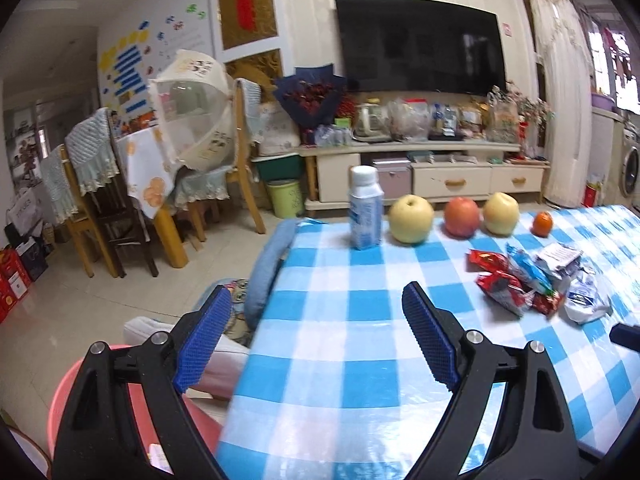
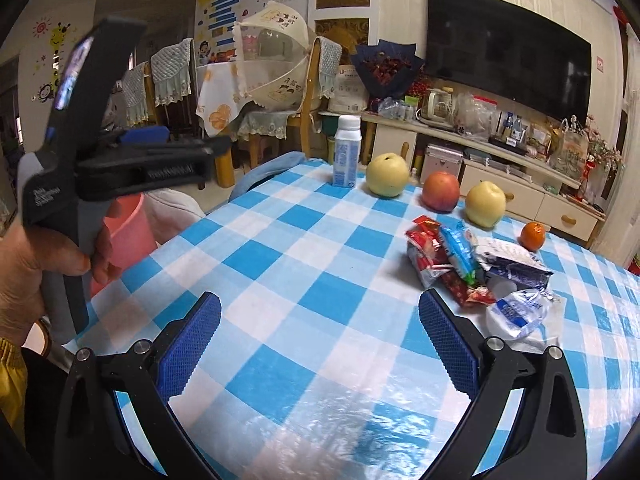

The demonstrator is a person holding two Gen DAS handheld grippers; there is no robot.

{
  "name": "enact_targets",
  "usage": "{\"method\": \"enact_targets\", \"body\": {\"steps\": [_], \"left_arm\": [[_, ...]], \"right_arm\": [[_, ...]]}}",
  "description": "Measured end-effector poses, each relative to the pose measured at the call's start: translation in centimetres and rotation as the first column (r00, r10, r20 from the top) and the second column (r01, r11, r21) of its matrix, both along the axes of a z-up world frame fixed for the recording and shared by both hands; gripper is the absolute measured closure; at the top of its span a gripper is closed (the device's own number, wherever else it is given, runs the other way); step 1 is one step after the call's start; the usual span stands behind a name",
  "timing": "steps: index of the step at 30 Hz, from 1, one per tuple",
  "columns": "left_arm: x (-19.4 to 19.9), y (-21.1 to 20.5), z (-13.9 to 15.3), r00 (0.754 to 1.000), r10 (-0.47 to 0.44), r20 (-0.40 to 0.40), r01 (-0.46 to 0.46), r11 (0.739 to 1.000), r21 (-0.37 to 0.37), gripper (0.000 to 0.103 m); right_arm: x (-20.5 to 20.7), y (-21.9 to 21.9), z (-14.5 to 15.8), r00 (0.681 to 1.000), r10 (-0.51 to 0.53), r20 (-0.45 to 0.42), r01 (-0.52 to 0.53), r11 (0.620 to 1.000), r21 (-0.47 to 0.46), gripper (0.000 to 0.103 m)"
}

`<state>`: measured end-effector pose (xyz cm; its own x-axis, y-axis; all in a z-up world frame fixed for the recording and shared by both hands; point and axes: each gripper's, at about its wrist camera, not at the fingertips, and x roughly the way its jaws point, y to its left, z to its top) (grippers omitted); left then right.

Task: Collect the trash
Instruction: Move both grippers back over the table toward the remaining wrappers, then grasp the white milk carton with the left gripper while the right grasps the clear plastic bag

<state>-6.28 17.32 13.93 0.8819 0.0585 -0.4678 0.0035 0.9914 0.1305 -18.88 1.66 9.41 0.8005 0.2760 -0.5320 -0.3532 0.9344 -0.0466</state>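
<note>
The trash (image 2: pixel 476 272) lies in a loose heap on the blue-and-white checked tablecloth (image 2: pixel 304 240), toward the right side of the table: red snack wrappers (image 2: pixel 428 256), a blue-and-white wrapper (image 2: pixel 460 256) across them, a flattened carton (image 2: pixel 516 264) and a crumpled clear plastic bag (image 2: pixel 516 312) nearest me. My right gripper (image 2: pixel 320 340) hangs above the cloth with its blue-padded fingers spread wide and nothing between them; the heap sits just ahead of my right-hand finger, apart from it. My left gripper (image 1: pixel 316 332) is spread just as wide and holds nothing, poised over the table's left edge, with the heap (image 1: pixel 536 284) well off to its right. In the right wrist view my left hand (image 2: pixel 36 272) shows gripping that tool's handle. Beyond the heap a row stands along the far edge: a white-capped bottle (image 2: pixel 347 152), a yellow pear (image 2: pixel 387 175), a red apple (image 2: pixel 441 191), a second yellow pear (image 2: pixel 485 204) and a small orange (image 2: pixel 533 236). Beside the table's left edge sits a pink bin (image 2: pixel 128 236), below the level of the tabletop. Farther back are chairs, a dark TV (image 1: pixel 420 44) and a cluttered cabinet.
</note>
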Motion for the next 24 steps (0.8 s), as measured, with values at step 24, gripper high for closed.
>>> {"method": "enact_targets", "body": {"steps": [24], "left_arm": [[3.5,-12.7,-3.6,0.937,-0.32,-0.138,0.311,0.947,-0.085,0.015]], "right_arm": [[3.4,-18.9,1.0,0.928,-0.368,-0.055,0.372,0.916,0.148,0.005]]}}
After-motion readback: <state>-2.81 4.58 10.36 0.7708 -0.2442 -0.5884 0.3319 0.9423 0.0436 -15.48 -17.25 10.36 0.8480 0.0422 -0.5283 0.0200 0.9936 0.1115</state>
